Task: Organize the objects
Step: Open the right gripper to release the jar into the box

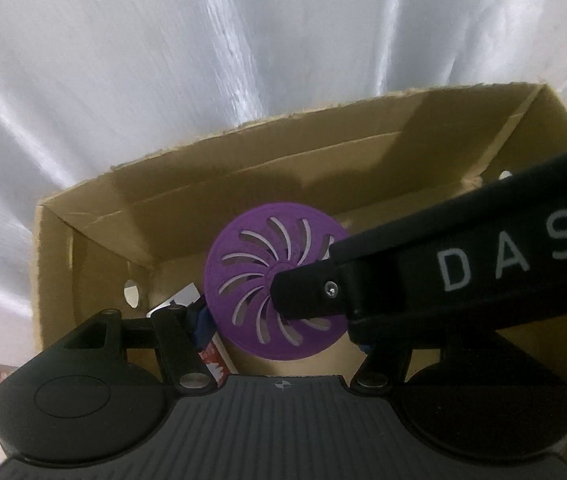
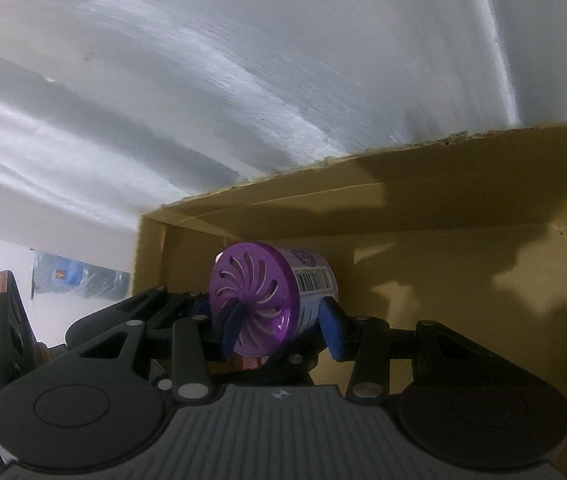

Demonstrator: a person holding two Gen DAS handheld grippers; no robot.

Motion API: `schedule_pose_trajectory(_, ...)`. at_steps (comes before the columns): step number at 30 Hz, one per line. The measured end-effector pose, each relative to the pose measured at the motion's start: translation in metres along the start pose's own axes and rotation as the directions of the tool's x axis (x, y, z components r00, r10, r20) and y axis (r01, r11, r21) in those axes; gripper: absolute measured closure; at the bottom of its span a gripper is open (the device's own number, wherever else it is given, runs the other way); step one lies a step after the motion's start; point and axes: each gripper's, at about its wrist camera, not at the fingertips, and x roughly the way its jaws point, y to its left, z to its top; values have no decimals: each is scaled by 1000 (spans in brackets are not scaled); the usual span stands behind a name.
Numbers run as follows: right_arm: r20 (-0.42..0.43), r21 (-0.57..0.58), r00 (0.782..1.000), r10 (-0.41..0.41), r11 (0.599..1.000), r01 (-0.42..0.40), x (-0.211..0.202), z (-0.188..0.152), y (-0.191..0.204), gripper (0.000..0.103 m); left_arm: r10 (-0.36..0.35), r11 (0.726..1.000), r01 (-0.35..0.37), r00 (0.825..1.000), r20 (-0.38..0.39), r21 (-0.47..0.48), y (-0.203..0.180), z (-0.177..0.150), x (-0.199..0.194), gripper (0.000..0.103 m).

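The right gripper (image 2: 279, 320) pinches the purple-capped canister (image 2: 271, 300); lower it to the cardboard box (image 2: 443, 280) floor before releasing, left gripper's (image 1: 279, 332) state unclear.

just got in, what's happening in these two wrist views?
A person with a handheld gripper in each hand is packing things into a cardboard box. The right gripper is clamped on a purple-lidded canister, holding it on its side inside the box. The left gripper sits just behind it, over something red and white at the box's bottom; whether it grips anything cannot be made out. Behind the box hangs white sheeting.
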Motion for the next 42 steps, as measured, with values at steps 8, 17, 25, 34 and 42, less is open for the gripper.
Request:
schedule_pose_trajectory(8,2,24,1000,-8,1000,8,6,1,-1,57,-5,1000,5,1000,-4,-7,-3,13,1,8)
schedule_pose_trajectory(17,70,3,997,32,999,-32,-50,-19,13,50,1,999,3,997,80,-46,0,9,-55,5)
schedule_pose_trajectory(25,179,-80,968,176,983,-164,-130,-68,39,49,-18,993,45,970,244,-107,8,-41,-150,2)
schedule_pose_trajectory(34,197,-248,920,338,925,-287,-176,-159,38,29,35,981,44,917,398,-188,-10,-159,-204,0)
schedule_pose_trajectory(42,153,-212,948,278,947,-244,-143,-208,6,26,-51,926,208,895,442,-314,-32,-242,-162,0)
